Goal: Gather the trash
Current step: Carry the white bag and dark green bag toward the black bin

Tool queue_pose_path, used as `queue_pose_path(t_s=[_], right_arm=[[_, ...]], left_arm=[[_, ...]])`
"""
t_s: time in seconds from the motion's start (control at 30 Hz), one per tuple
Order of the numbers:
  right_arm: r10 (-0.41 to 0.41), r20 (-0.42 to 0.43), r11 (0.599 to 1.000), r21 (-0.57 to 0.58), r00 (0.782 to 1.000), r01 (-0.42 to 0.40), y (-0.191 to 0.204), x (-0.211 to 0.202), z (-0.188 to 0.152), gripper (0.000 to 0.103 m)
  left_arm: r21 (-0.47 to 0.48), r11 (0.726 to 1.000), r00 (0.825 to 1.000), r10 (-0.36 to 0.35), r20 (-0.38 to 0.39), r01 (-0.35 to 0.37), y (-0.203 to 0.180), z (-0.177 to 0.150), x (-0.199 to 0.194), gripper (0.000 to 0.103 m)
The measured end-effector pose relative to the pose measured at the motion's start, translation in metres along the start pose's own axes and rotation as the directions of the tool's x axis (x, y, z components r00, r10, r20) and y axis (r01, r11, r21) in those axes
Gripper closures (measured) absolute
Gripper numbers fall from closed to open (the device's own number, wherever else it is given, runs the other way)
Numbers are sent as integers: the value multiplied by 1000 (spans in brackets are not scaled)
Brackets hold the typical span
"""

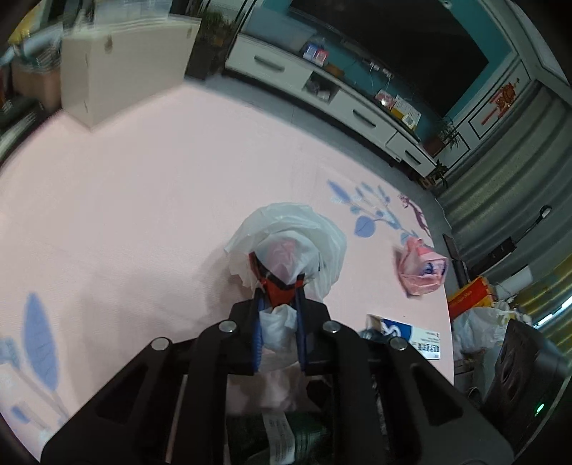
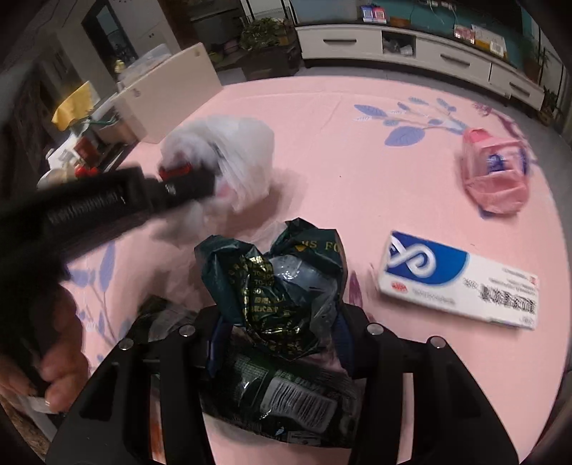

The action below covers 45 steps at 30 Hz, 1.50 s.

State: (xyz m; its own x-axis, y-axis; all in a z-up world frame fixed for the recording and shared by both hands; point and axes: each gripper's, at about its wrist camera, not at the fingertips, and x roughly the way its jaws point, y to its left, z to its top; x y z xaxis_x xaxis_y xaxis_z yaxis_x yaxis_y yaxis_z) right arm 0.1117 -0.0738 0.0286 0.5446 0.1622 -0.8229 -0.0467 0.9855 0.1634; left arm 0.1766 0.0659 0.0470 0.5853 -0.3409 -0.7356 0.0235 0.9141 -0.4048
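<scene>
left gripper [image 1: 280, 286]: your jaws pinch the white bag [image 1: 293, 236]
right gripper [image 2: 279, 322]: clamps the dark bag [image 2: 282, 279], gold print unreadable
box [image 2: 461, 282]: blue swirl logo, text blurred

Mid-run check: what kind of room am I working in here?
Most likely a home living room. A long white TV cabinet with drawers runs under a big dark screen, potted plants stand by it, and the trash lies on a pink floral tablecloth.
</scene>
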Motion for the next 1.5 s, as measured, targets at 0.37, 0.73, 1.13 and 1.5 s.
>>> queue_pose_path(t_s=[0.37, 0.73, 1.13, 1.5], right_arm=[[24, 208, 999, 38, 978, -32, -14, -122, -76, 53], [-5, 362, 976, 203, 932, -74, -56, -199, -144, 53], [-107, 500, 968, 251, 859, -25, -72, -260, -165, 53], [-314, 632, 920, 387, 709, 63, -110, -333, -207, 53]], left_arm=[[-37, 991, 979, -118, 167, 126, -12, -77, -115, 88], [25, 981, 969, -192, 155, 190, -48, -165, -142, 87], [111, 951, 935, -306, 179, 290, -90, -193, -184, 87], [222, 908, 903, -395, 168, 356, -159, -217, -197, 85]])
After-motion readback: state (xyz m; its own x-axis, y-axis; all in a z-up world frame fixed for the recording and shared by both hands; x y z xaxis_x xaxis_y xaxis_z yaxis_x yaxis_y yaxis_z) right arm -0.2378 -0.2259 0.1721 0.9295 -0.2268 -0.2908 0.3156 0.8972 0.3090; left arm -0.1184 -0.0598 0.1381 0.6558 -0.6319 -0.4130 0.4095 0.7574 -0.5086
